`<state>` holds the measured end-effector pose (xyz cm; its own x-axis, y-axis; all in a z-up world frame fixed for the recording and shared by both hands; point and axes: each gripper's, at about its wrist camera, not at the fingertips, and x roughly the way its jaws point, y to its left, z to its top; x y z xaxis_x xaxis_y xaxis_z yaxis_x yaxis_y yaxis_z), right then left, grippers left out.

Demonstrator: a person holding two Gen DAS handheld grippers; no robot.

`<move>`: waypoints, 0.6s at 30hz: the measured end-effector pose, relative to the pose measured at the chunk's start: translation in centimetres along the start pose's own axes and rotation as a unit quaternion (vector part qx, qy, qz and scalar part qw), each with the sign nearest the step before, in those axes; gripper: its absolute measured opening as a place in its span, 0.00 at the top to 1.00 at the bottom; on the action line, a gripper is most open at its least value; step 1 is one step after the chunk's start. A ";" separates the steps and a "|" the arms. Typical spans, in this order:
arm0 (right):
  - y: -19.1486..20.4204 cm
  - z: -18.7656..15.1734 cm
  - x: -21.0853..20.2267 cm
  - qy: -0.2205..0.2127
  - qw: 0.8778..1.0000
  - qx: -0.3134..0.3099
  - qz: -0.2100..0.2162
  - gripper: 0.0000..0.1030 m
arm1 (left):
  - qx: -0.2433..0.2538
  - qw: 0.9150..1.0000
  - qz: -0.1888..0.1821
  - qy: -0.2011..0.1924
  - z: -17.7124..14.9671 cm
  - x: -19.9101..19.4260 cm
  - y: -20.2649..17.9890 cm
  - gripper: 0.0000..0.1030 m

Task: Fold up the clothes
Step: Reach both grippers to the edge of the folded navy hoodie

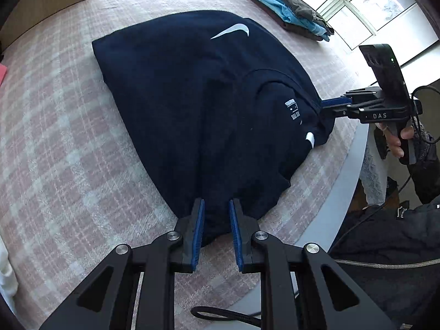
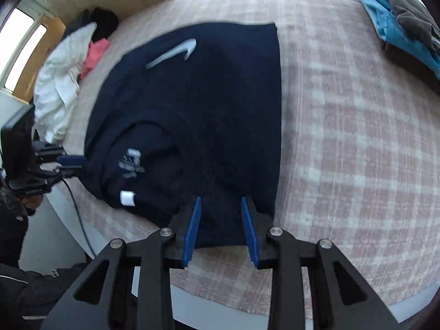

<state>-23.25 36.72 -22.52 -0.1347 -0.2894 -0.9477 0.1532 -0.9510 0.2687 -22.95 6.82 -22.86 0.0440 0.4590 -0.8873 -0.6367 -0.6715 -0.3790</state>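
I have both sets of jaws narrowed on the navy sweatshirt (image 1: pixel 192 104): left gripper (image 1: pixel 217 231) and right gripper (image 2: pixel 221 228) each pinch its near edge, cloth spreading ahead across the bench (image 1: pixel 68 137).

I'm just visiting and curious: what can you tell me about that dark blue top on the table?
The navy sweatshirt looks like soft, thick cotton, with a white swoosh, small white print inside the collar and a white tag. It lies folded on the pink checked tablecloth. The left gripper and right gripper each clamp its near edge.
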 end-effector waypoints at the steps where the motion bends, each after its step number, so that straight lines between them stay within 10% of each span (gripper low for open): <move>1: 0.3 -0.4 -0.2 0.001 1.000 -0.009 -0.005 0.70 | -0.001 1.000 0.002 0.001 0.0 -0.4 0.0 0.82; 11: -1.2 2.4 -6.2 -0.092 0.996 0.016 0.001 0.58 | -0.008 0.998 0.053 -0.030 1.1 -4.6 0.4 0.73; 18: -3.0 3.4 -4.2 -0.105 0.993 0.041 -0.022 0.57 | -0.101 0.994 0.027 -0.044 1.9 -3.8 4.0 0.72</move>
<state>-26.50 40.39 -18.79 -0.3418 -0.2559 -0.9043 0.0640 -0.9663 0.2492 -27.16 3.45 -20.48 -0.0594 0.4627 -0.8845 -0.4693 -0.7950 -0.3844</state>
